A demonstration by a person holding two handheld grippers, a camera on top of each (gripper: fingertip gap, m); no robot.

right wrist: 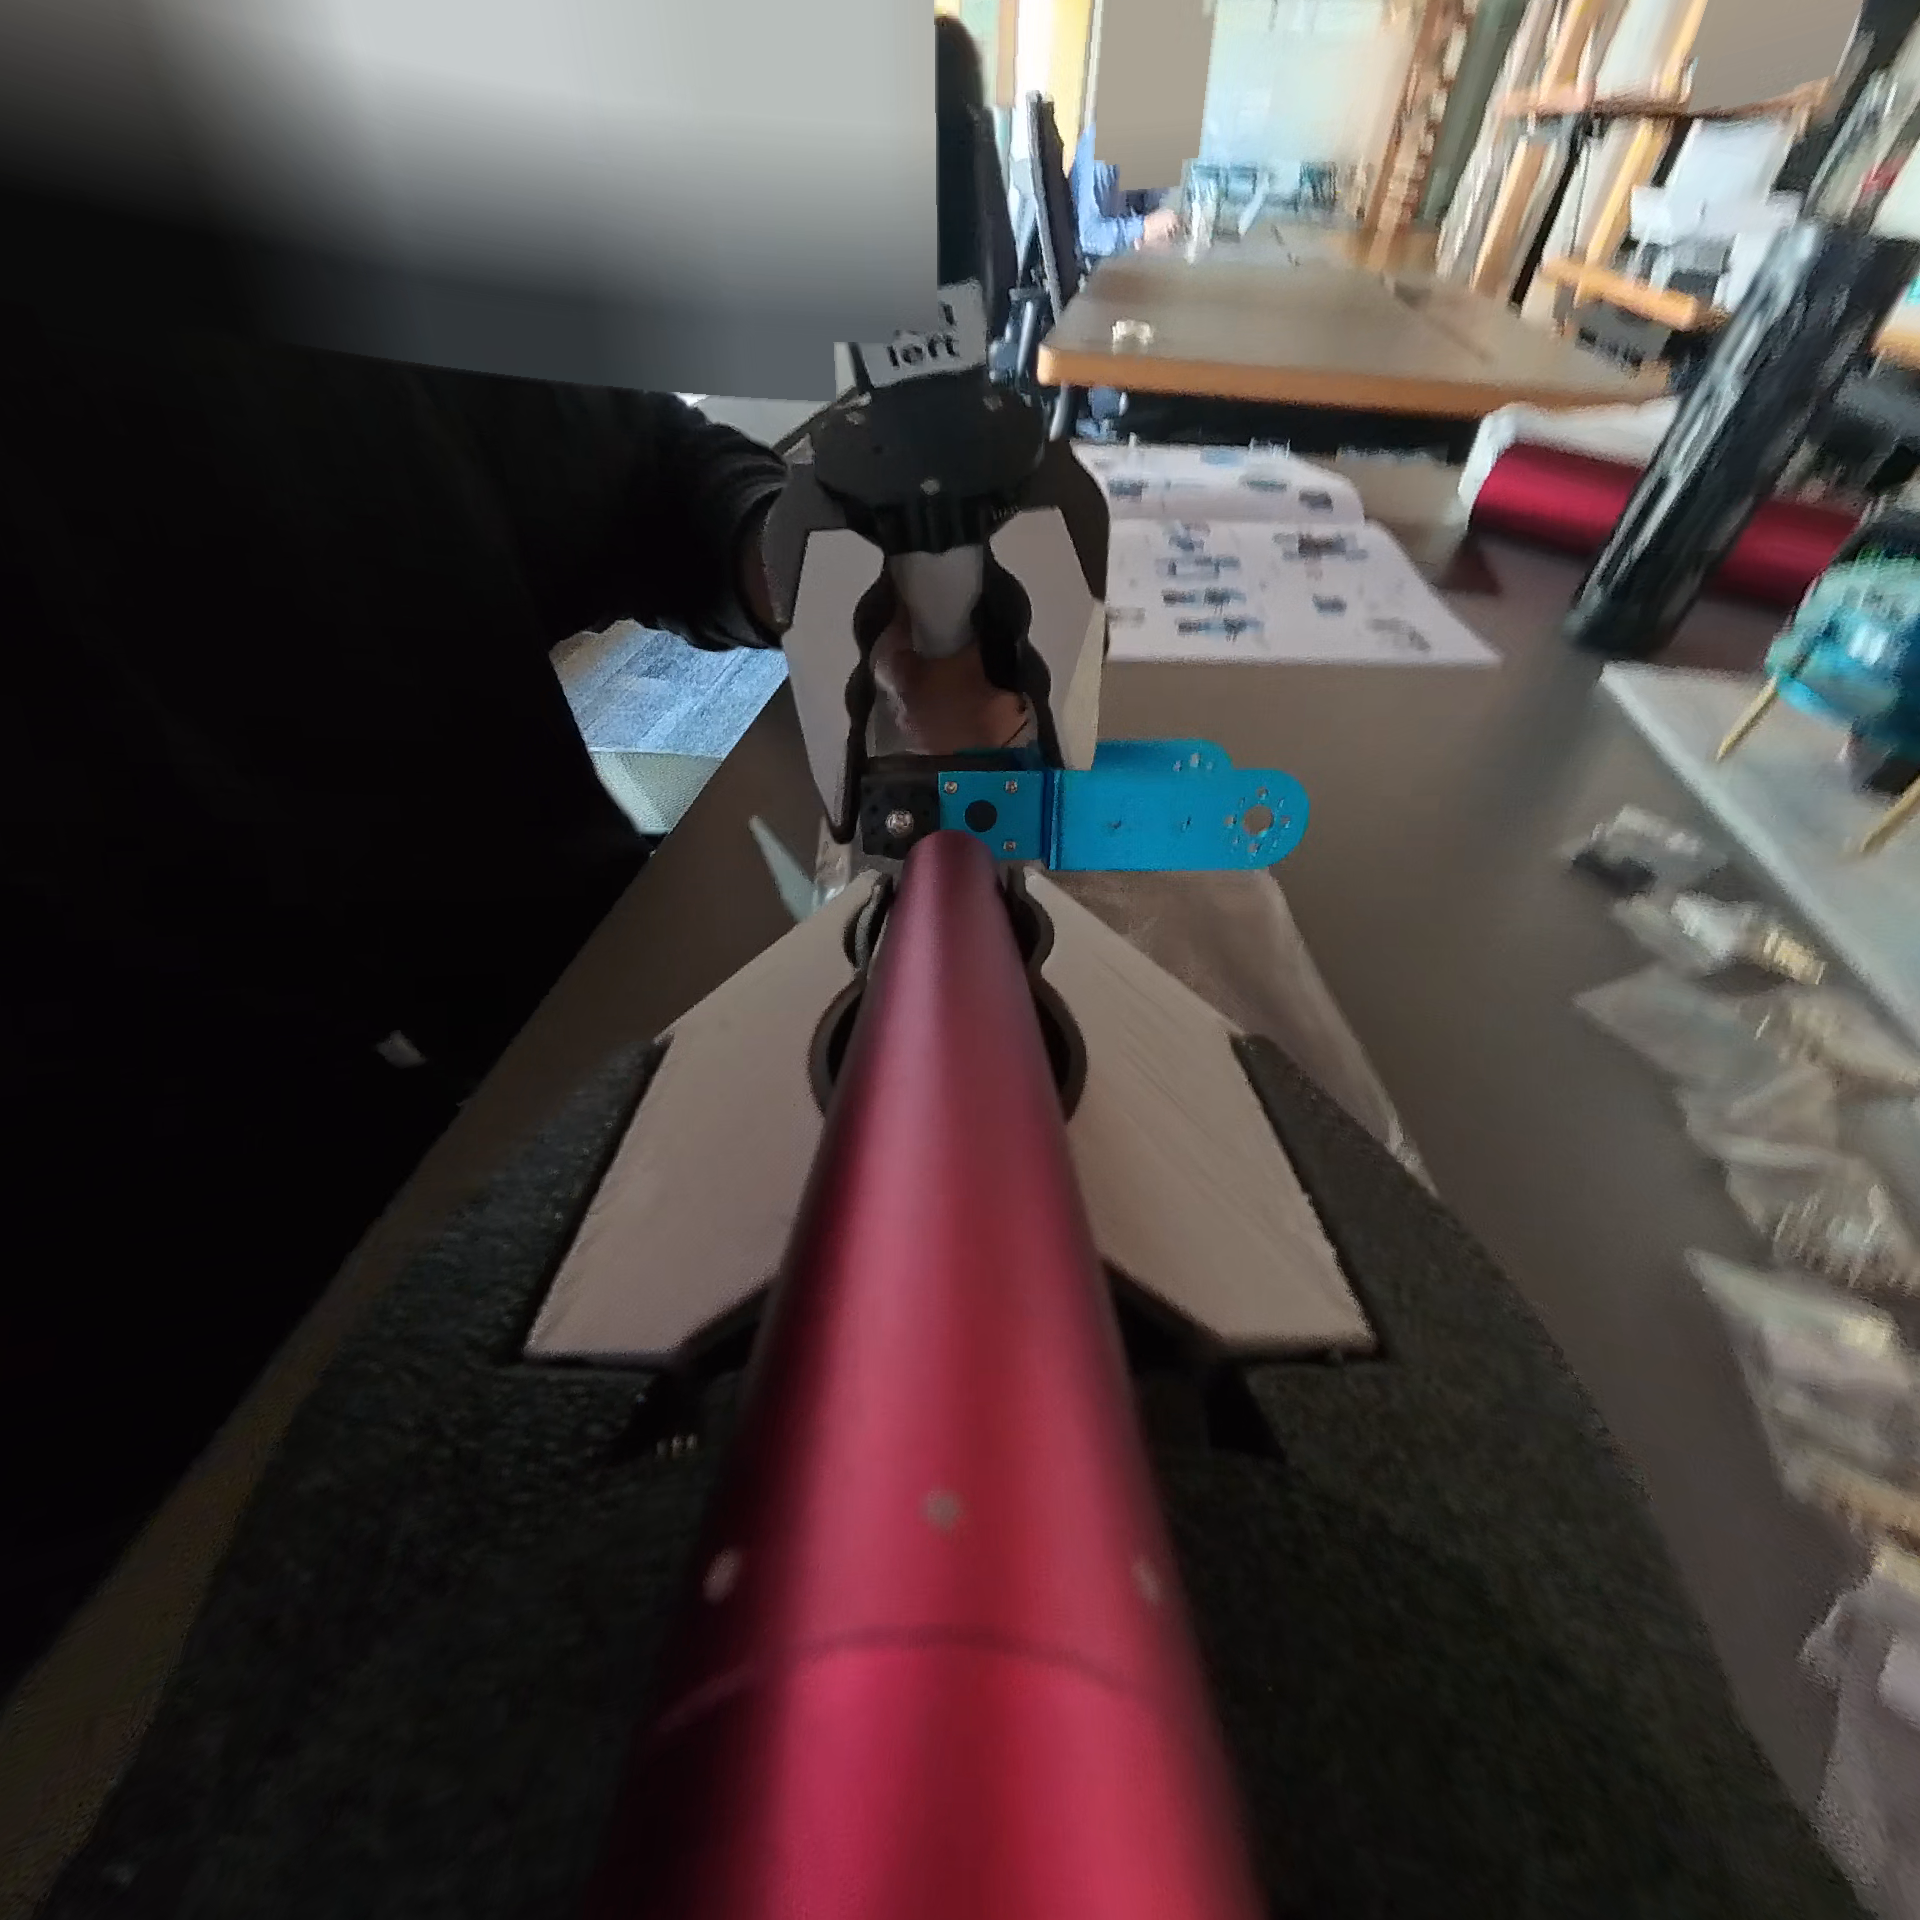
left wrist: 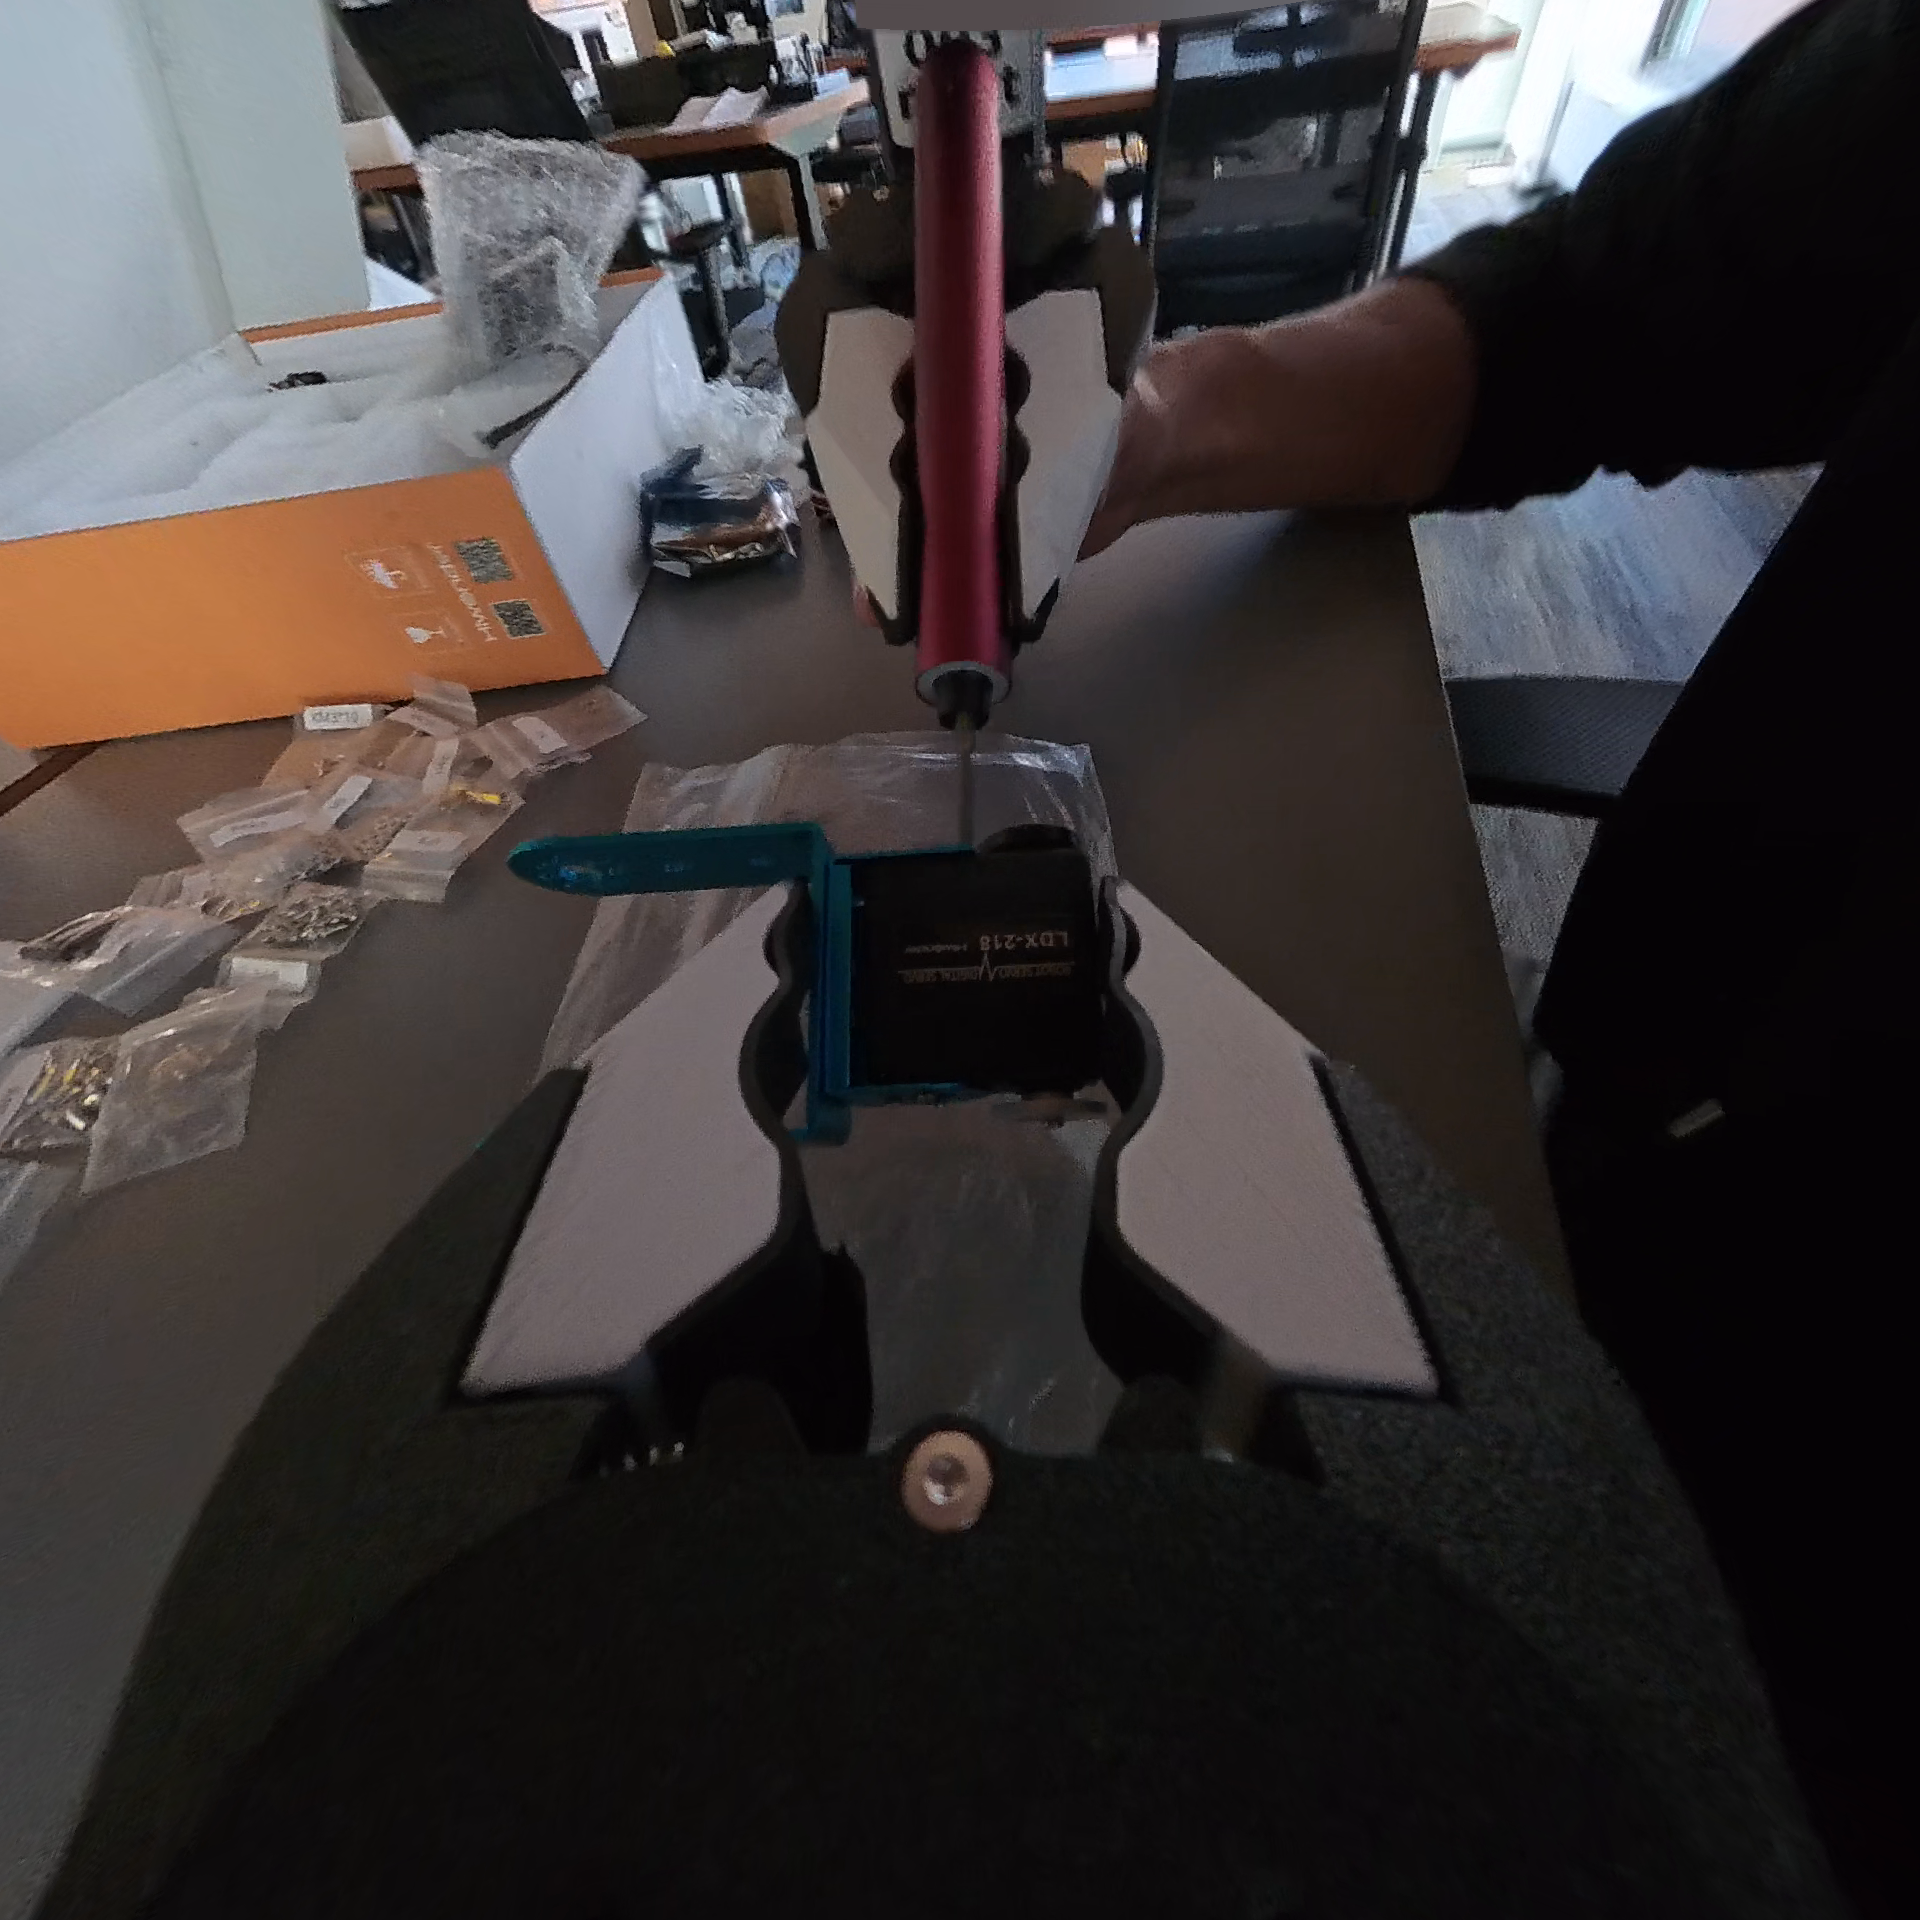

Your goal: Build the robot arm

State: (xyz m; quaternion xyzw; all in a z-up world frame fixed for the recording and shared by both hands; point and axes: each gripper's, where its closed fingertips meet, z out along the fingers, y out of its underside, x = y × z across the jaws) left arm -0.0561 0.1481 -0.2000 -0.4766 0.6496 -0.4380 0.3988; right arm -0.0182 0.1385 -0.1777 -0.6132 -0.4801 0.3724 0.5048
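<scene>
My left gripper (left wrist: pixel 956 935) is shut on a black servo block (left wrist: pixel 977 977) that sits in a blue metal bracket (left wrist: pixel 665 862), held just above the dark table (left wrist: pixel 1247 727). My right gripper (right wrist: pixel 951 904) is shut on a red screwdriver (right wrist: pixel 935 1299). In the left wrist view the right gripper (left wrist: pixel 961 613) faces me with the screwdriver (left wrist: pixel 961 364) pointing down. Its thin bit (left wrist: pixel 971 790) meets the servo's far top edge. In the right wrist view the left gripper (right wrist: pixel 945 800) holds the servo (right wrist: pixel 899 821) and bracket (right wrist: pixel 1143 805) just beyond the screwdriver's end.
An open orange and white box (left wrist: pixel 312 582) with bubble wrap (left wrist: pixel 520 239) lies at the left. Several small bags of screws (left wrist: pixel 208 935) are spread in front of it. A clear plastic bag (left wrist: pixel 935 769) lies under the servo. Printed sheets (right wrist: pixel 1278 592) lie beyond. A person's hand (left wrist: pixel 1247 426) holds the right gripper.
</scene>
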